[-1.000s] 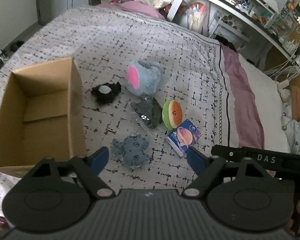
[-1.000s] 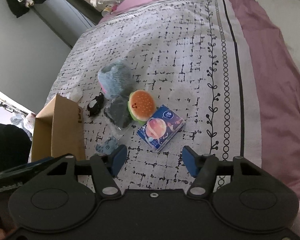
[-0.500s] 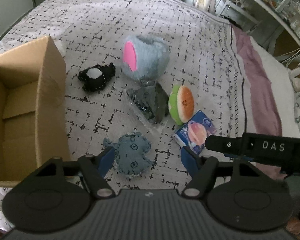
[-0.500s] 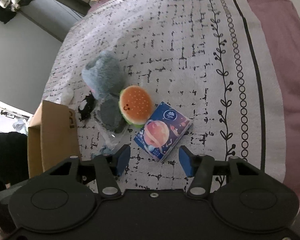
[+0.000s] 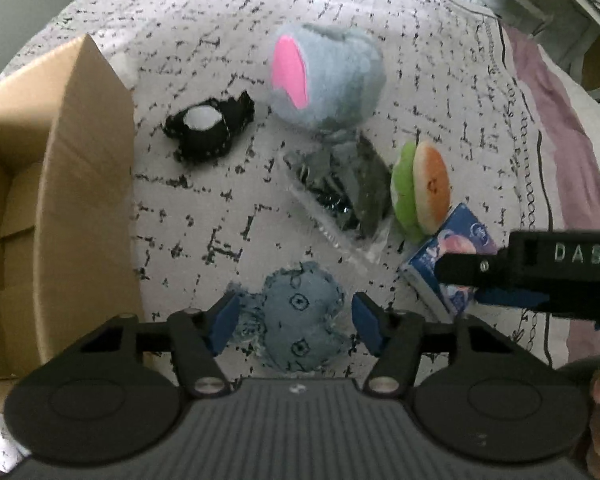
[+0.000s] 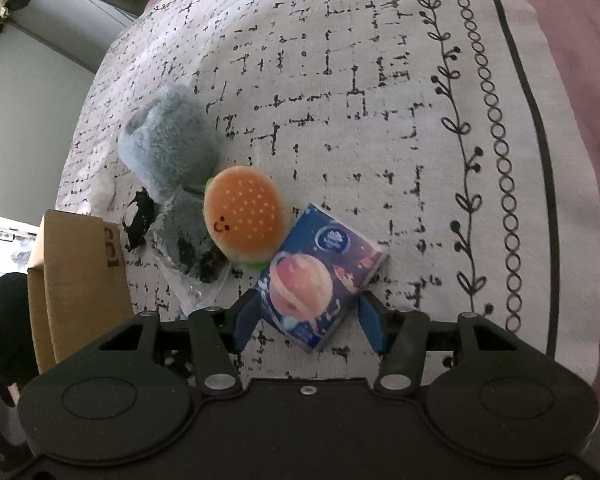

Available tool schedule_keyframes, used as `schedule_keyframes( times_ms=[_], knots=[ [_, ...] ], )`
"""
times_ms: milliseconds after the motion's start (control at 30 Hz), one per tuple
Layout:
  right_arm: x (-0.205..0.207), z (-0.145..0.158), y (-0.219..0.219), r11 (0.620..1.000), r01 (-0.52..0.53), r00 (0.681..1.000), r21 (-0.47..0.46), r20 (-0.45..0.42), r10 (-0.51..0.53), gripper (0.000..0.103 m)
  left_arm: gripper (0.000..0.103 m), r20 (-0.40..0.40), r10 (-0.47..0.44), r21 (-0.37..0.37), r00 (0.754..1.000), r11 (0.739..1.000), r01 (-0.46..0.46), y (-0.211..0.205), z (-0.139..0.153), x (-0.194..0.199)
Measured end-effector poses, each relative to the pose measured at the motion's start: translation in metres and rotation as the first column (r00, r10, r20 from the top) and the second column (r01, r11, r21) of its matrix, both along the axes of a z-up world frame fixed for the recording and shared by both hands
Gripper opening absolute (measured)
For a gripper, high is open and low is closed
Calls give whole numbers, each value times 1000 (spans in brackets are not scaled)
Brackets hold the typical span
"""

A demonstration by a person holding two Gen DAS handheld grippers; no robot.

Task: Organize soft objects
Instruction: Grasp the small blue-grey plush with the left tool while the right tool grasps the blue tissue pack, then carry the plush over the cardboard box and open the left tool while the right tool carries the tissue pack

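We see the cardboard box (image 5: 60,184) empty; all 6 items remain on the bed. Left hand-held gripper (image 5: 296,322) straddles the denim toy (image 5: 300,316), unclosed; right hand-held gripper (image 6: 308,320) straddles the tissue pack (image 6: 320,276), unclosed.

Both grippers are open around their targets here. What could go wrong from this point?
1. The left gripper straddles the flat blue denim toy; its frayed edge may slip out as the fingers close.
2. The right gripper brackets the tissue pack, which touches the burger plush; lifting may drag it.
3. Both grippers work close together and could collide on the way to the cardboard box.
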State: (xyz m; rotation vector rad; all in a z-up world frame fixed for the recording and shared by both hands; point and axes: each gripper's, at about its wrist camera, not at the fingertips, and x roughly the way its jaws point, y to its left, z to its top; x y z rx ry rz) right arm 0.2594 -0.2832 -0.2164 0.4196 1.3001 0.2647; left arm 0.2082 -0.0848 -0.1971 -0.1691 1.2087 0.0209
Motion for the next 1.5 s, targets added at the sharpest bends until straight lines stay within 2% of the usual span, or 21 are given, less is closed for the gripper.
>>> schedule_keyframes(
  times_ms=[100, 167, 267, 467, 600, 767, 1100, 1500],
  knots=[
    [4, -1, 5, 1000, 2, 1000, -29, 17, -1, 57, 59, -9, 21, -16, 1000, 1000, -21, 1, -6, 0],
    [7, -4, 9, 999, 2, 1000, -48, 29, 0, 59, 47, -1, 43, -17, 999, 999, -43, 2, -6, 2],
    [10, -5, 16, 996, -5, 998, -87, 54, 10, 61, 41, 5, 67, -31, 998, 997, -66, 6, -5, 6],
    [11, -7, 34, 977, -58, 994, -205, 81, 76, 58, 33, 12, 90, -52, 996, 995, -90, 7, -3, 14],
    [8, -1, 31, 973, -43, 994, -226, 86, 64, 57, 30, 19, 96, -77, 995, 993, -94, 8, 1, 16],
    [-4, 20, 22, 974, -4, 992, -225, 122, 32, 57, 20, 43, 90, -138, 995, 987, -84, 13, 11, 9],
    [-40, 63, 22, 977, 51, 978, -208, 210, -6, 57, 18, 145, 80, -202, 986, 978, -50, 21, 49, -22],
    [-81, 101, 52, 975, 44, 949, -220, 313, 28, 57, 18, 222, 54, -219, 974, 976, -5, 36, 82, -55]
  ],
)
